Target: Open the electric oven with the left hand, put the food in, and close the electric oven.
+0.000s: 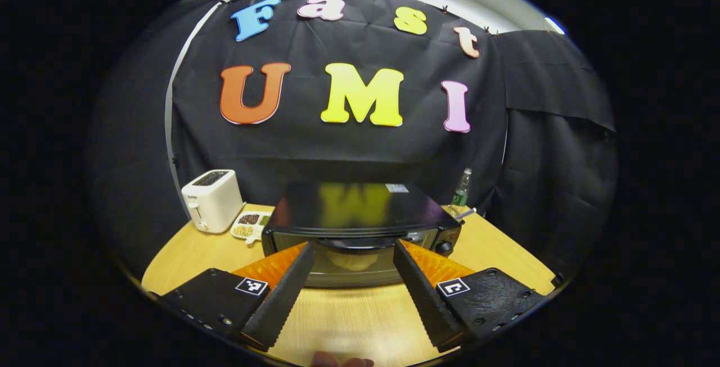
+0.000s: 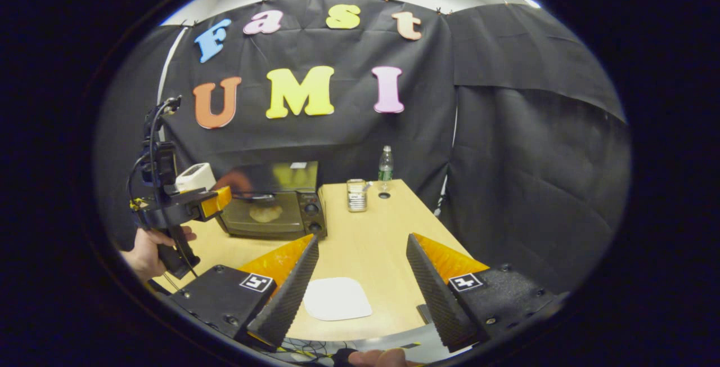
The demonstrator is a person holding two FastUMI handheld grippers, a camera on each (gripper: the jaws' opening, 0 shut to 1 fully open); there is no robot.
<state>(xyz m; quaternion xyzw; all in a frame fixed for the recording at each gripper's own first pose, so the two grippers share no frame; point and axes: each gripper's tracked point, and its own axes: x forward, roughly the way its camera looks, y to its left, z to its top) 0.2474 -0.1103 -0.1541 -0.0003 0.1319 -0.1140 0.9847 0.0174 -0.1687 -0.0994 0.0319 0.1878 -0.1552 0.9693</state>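
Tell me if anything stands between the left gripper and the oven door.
Nothing visible does. The left gripper is open and faces the shut door of the oven, with only bare table between. Food shows behind the glass.

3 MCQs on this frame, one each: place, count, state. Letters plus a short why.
1. The toaster stands where relative to the oven?
A. on top of it
B. beside it
C. inside it

2. How many bottles on the table?
A. one
B. two
C. three

3. The oven door is:
A. wide open
B. removed
C. closed

Key:
1 B, it sits on the table next to the oven.
2 A, a single bottle at the far edge.
3 C, the food shows behind upright glass.
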